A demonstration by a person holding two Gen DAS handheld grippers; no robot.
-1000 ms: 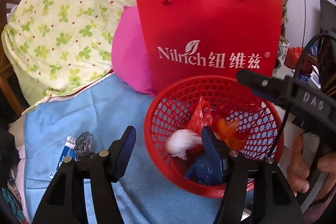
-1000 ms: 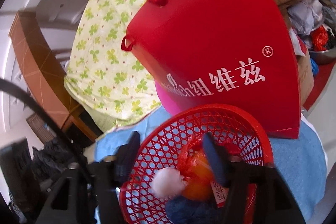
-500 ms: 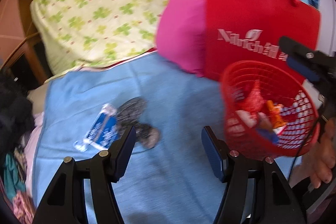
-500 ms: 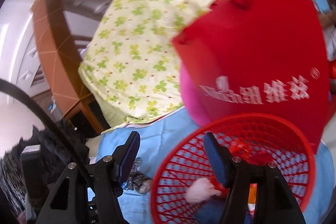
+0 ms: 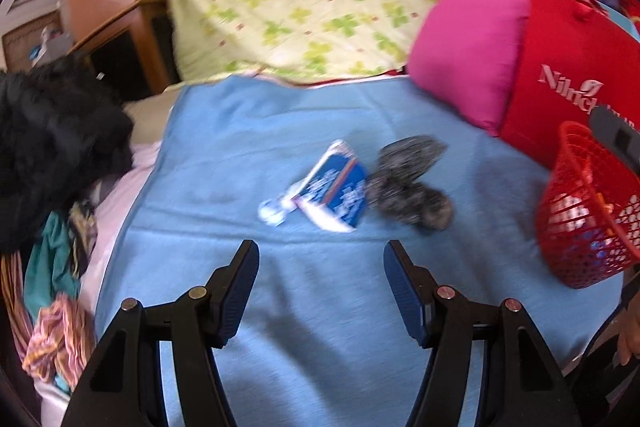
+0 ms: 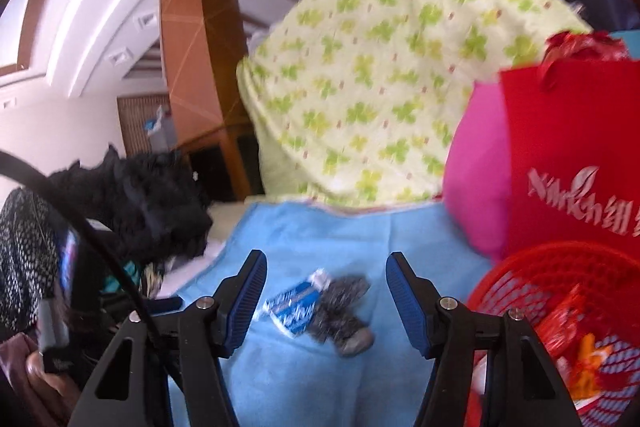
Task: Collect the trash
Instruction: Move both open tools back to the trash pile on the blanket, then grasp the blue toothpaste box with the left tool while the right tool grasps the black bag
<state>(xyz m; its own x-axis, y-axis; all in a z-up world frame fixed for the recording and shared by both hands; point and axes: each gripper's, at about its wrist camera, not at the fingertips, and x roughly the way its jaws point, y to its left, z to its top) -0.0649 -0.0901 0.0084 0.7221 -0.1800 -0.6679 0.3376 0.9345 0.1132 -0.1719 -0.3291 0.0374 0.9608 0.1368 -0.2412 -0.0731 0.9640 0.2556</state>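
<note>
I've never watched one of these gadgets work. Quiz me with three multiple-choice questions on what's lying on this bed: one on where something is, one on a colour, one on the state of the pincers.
1. Where is the blue-and-white wrapper?
A. in the red basket
B. on the blue blanket, touching the dark crumpled wrapper
C. on the pink pillow

2. What colour is the mesh basket?
A. red
B. green
C. white

3. How does the left gripper stand?
A. clamped on the wrapper
B. open, holding nothing
C. shut tight, empty

Answers:
1 B: it lies on the blue blanket against the dark crumpled wrapper.
2 A: its lattice is red.
3 B: only blanket shows between its fingers.
</note>
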